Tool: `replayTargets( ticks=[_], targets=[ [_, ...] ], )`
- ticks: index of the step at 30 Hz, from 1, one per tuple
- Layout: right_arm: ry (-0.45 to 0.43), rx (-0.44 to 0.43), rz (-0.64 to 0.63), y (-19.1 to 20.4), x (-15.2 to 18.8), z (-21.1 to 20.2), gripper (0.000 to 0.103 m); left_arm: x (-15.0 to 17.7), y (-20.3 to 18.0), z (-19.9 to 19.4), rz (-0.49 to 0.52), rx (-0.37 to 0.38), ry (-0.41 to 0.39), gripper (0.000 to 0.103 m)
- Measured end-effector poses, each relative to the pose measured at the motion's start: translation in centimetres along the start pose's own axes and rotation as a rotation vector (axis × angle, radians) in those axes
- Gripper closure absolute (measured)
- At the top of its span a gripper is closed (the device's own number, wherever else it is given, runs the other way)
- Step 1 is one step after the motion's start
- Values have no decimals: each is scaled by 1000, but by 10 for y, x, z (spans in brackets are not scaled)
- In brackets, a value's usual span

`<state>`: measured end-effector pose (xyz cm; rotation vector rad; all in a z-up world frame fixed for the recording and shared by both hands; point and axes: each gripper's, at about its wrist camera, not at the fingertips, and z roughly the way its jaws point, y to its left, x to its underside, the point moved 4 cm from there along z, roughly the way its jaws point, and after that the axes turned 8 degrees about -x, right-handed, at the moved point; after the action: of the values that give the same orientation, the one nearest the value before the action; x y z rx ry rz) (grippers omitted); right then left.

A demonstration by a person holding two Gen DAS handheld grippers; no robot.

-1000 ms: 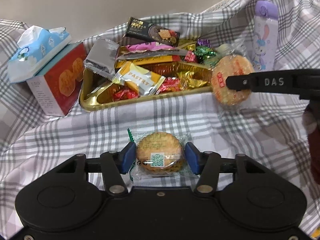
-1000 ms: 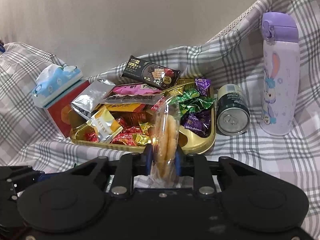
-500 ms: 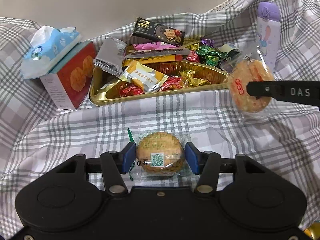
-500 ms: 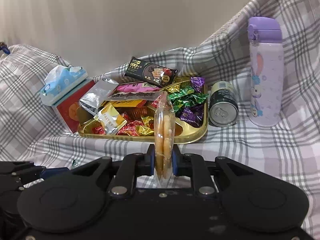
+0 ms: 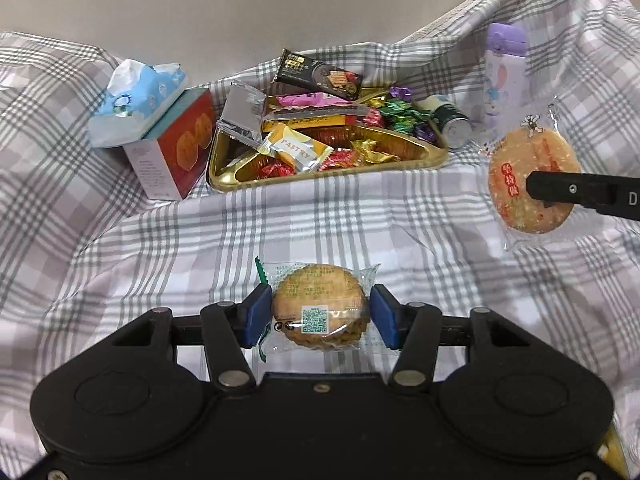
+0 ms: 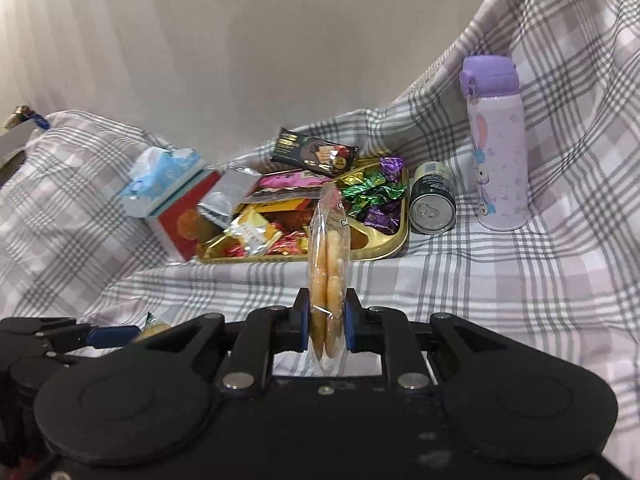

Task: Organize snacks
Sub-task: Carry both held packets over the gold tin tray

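My left gripper (image 5: pixel 319 312) is shut on a round wrapped biscuit with a QR code (image 5: pixel 318 308), held flat above the plaid cloth. My right gripper (image 6: pixel 327 312) is shut on a clear packet of rice crackers (image 6: pixel 328 256), held upright on edge; that packet also shows in the left wrist view (image 5: pixel 532 180) at the right, with a black finger (image 5: pixel 580 194) across it. A gold tray (image 5: pixel 320 174) heaped with wrapped candies and snack bars sits farther back; it also shows in the right wrist view (image 6: pixel 376 250).
A tissue pack on a red box (image 5: pixel 168 148) stands left of the tray. A dark can (image 6: pixel 432 204) lies right of the tray, and a purple bottle (image 6: pixel 498 148) stands beyond it. Plaid cloth (image 5: pixel 320 232) covers everything and rises at the sides.
Both grippers have pulled back from the tray with their snacks still held. The tray looks smaller and farther away in both views.
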<state>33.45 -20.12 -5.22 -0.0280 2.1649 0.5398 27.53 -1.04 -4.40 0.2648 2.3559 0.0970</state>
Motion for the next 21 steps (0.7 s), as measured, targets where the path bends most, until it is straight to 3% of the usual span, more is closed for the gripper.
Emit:
replayTargets(
  ticks=[11,21],
  targets=[
    [-24,-71,-41,30,29,-92,85,51,-10,-72,50,44,-19,44],
    [42,-74,2,30,86,-141,85,106,-19,-88,65,52,54,44]
  ],
)
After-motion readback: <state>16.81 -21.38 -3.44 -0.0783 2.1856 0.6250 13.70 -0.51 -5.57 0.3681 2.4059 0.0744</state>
